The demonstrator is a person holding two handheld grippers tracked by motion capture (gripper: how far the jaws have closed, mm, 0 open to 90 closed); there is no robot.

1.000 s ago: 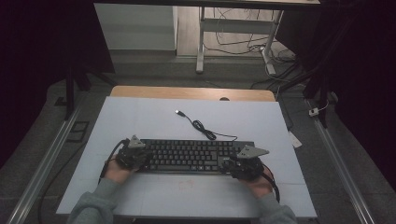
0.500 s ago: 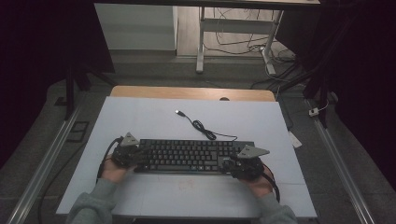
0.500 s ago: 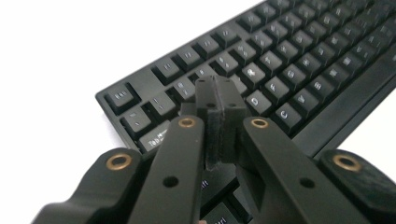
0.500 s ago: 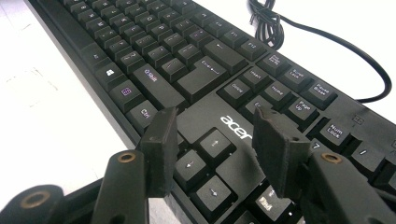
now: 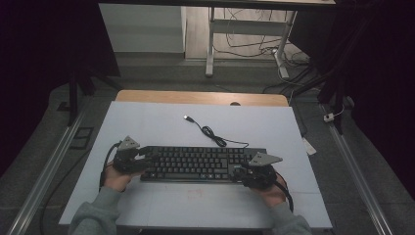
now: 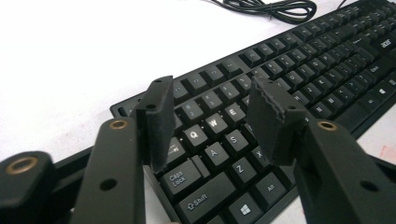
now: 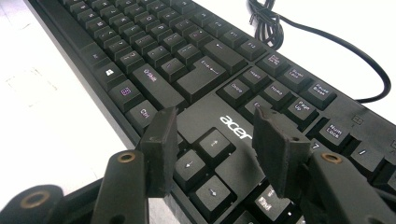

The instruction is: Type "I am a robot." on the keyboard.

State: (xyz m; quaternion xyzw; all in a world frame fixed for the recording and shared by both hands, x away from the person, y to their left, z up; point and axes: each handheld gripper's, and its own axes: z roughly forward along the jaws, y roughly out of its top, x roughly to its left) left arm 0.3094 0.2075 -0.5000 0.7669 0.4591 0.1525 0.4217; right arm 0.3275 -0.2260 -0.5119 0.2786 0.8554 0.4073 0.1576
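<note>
Left gripper [image 5: 142, 157] is at the left end of the keyboard [image 5: 200, 164]; its jaws have just been opening and now stand wide above the letter keys, holding nothing. Right gripper [image 5: 242, 172] hangs over the right end, by the arrow keys, jaws also wide and empty. Keyboard lies near the front edge of the table [image 5: 147, 122], its cable [image 5: 210, 133] coiled just behind it.

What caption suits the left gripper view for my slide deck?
Left gripper, jaws just opened and empty, poised over the black keyboard near its Q and W keys.
</note>
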